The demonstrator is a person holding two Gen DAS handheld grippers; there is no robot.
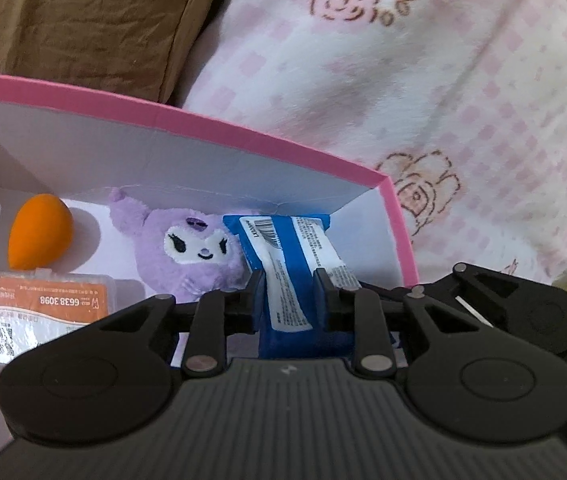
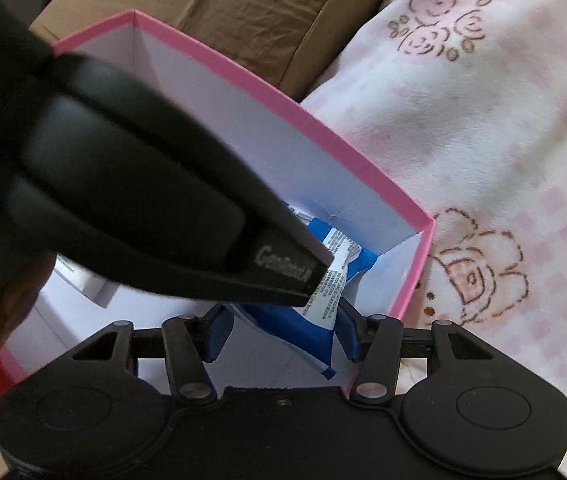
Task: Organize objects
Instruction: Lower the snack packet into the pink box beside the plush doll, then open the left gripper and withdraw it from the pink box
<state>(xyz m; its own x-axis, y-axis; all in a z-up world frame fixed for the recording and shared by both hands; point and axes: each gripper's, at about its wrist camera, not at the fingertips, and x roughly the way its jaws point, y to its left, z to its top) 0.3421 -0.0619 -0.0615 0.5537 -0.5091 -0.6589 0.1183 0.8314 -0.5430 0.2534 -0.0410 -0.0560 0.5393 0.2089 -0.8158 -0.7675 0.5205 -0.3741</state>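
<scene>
A pink-rimmed box (image 1: 243,130) with white inner walls lies open below me. My left gripper (image 1: 290,280) is inside it, shut on a blue packet (image 1: 279,240) with a white printed label. The packet's far end rests against the box's back corner. In the right wrist view the same blue packet (image 2: 283,320) sits between the fingers of my right gripper (image 2: 283,334), whose pads touch its two sides. The left tool's black housing (image 2: 143,208) crosses that view and hides much of the box floor.
In the box lie an orange egg-shaped item (image 1: 41,236), a purple plush toy (image 1: 187,252) and a clear packet with an orange label (image 1: 47,312). A pink floral blanket (image 1: 403,80) lies to the right and a brown cushion (image 1: 63,20) behind.
</scene>
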